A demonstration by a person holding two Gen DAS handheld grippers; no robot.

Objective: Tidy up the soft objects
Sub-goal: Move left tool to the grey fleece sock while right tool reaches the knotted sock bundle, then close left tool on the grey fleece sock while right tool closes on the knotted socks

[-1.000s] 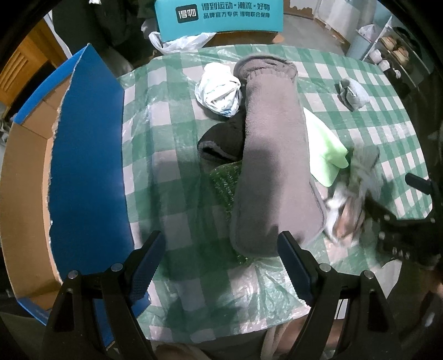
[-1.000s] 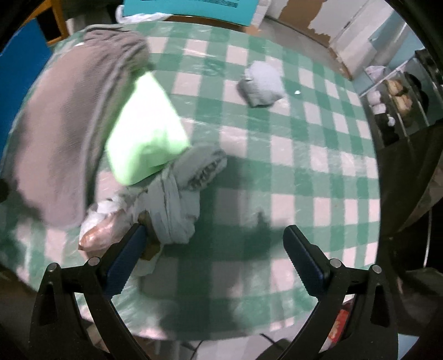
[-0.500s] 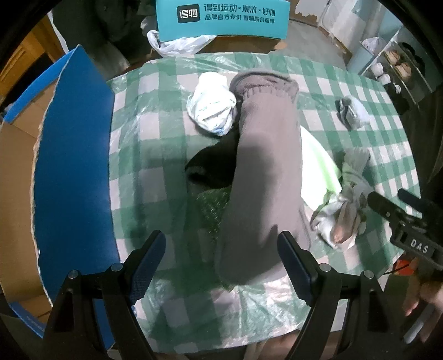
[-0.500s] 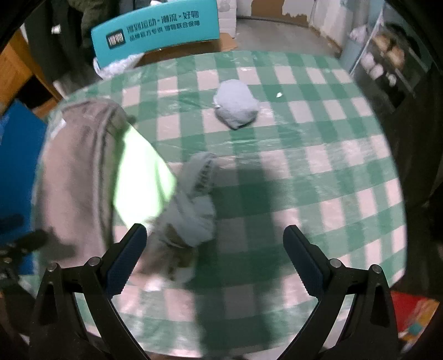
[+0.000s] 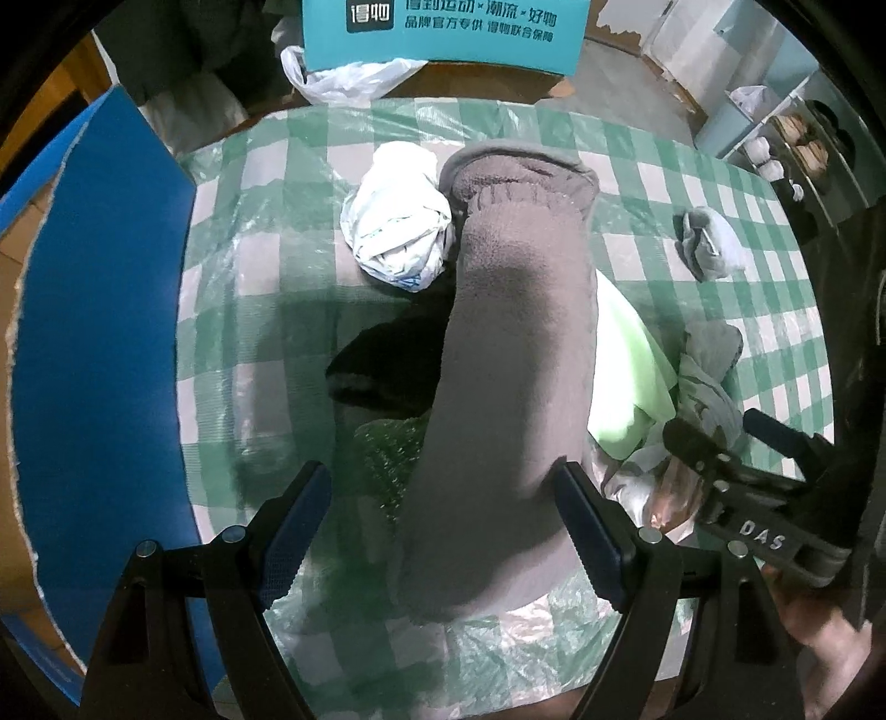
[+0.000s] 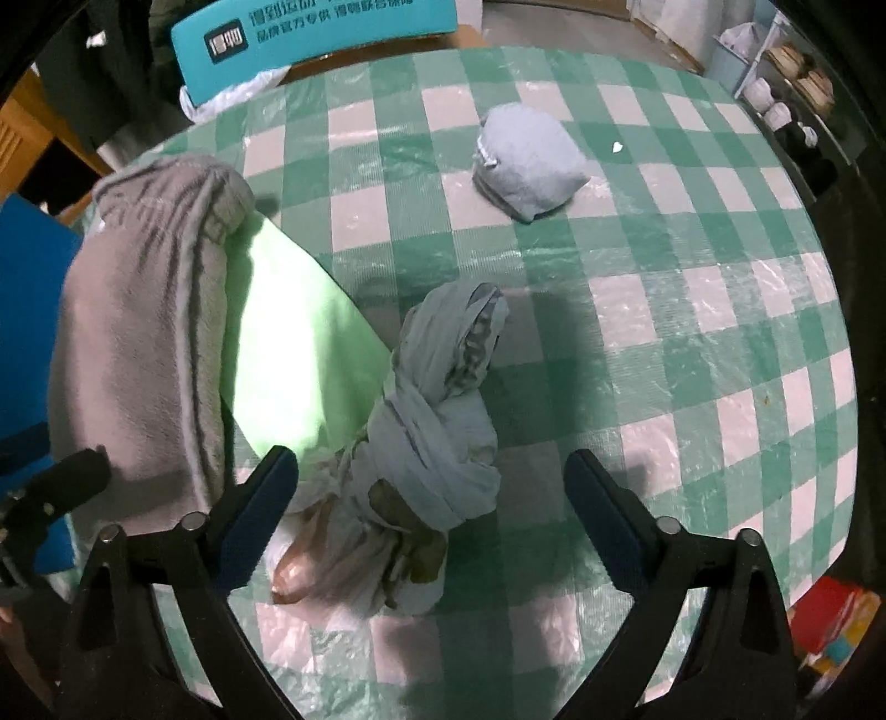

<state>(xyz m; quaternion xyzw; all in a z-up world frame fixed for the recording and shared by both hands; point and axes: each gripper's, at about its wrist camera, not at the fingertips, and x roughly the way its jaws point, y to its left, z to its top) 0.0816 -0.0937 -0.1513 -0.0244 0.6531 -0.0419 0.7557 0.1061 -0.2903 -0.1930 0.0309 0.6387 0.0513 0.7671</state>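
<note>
A long grey fleece roll point(image 5: 515, 354) lies on the green checked table point(image 5: 266, 266), its near end between the fingers of my left gripper point(image 5: 440, 526), which stands open above it. A knotted pale grey cloth point(image 6: 437, 421) sits on a crinkled plastic-wrapped item point(image 6: 310, 559). My right gripper point(image 6: 432, 518) hangs over the knot with its jaws closing, and the knot lies between them untouched. In the left wrist view the right gripper point(image 5: 714, 426) shows at the right, over that same knot point(image 5: 711, 376). A light green cloth point(image 6: 293, 343) is wedged between the roll point(image 6: 138, 332) and the knot.
A white bundle point(image 5: 396, 227), a black cloth point(image 5: 387, 365) and green bubble wrap point(image 5: 382, 448) lie left of the roll. A blue-grey folded bundle point(image 6: 526, 160) sits far right. An open blue cardboard box point(image 5: 99, 343) stands at the left, a teal box point(image 5: 443, 33) behind the table.
The left gripper has crept nearer over the roll's near end. The right gripper has rolled and shifted, so the knotted cloth now sits centred between its jaws, which stand slightly narrower.
</note>
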